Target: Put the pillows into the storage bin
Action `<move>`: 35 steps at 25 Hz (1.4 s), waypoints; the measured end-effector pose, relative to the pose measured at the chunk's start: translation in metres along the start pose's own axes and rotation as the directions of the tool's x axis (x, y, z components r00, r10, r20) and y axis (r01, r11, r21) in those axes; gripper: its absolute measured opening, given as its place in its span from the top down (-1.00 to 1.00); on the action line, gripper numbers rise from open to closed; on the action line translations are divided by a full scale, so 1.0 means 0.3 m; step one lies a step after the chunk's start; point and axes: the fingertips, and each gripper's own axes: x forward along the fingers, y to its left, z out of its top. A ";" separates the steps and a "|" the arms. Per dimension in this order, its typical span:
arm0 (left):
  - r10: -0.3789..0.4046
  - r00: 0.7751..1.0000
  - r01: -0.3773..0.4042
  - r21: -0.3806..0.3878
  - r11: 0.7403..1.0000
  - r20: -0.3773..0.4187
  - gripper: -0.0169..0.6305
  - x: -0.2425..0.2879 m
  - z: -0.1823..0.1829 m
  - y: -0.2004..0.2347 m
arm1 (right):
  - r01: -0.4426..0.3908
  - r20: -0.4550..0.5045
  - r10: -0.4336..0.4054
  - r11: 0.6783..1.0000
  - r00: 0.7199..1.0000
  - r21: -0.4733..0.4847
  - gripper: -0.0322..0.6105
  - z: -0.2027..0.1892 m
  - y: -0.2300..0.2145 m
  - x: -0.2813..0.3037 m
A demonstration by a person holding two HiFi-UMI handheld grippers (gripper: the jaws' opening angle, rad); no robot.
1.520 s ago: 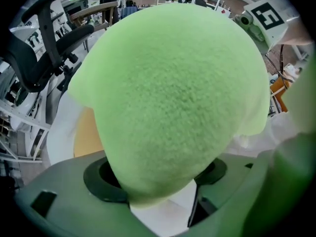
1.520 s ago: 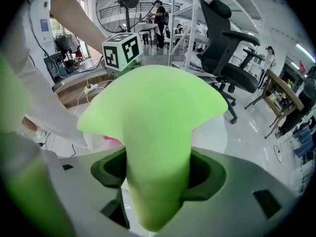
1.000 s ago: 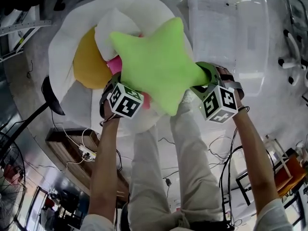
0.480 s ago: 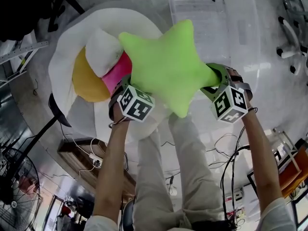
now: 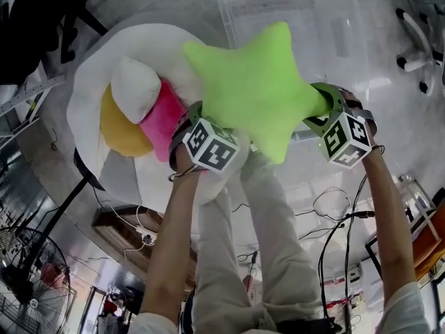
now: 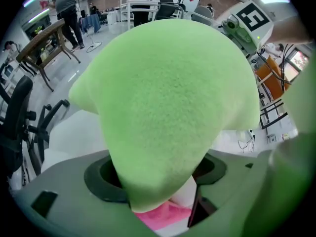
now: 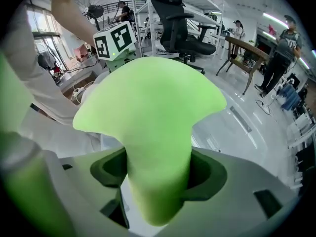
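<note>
A bright green star-shaped pillow (image 5: 254, 82) hangs in the air between both grippers. My left gripper (image 5: 199, 115) is shut on one star arm, which fills the left gripper view (image 6: 168, 102). My right gripper (image 5: 324, 105) is shut on the opposite arm, seen pinched between its jaws in the right gripper view (image 7: 153, 117). The clear plastic storage bin (image 5: 348, 19) lies on the floor just beyond the star. To the left, a yellow pillow (image 5: 122, 127), a small white pillow (image 5: 135, 85) and a pink pillow (image 5: 163, 120) rest on a big white round cushion (image 5: 90, 61).
An office chair base (image 5: 417, 44) stands at the far right. A fan (image 5: 28, 270) is at the lower left, and a power strip with cables (image 5: 147, 237) lies on the floor near the person's legs (image 5: 278, 256). People and tables show far off in the gripper views.
Both grippers have carried the green star up and to the right, further over the clear bin. The pink and white pillows beneath it are now uncovered.
</note>
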 end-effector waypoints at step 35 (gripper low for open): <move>-0.152 0.986 0.160 0.137 0.978 -0.066 -0.08 0.256 0.334 -0.347 | -0.015 -0.313 -0.017 0.995 0.950 -0.099 -0.14 -0.598 -0.212 0.038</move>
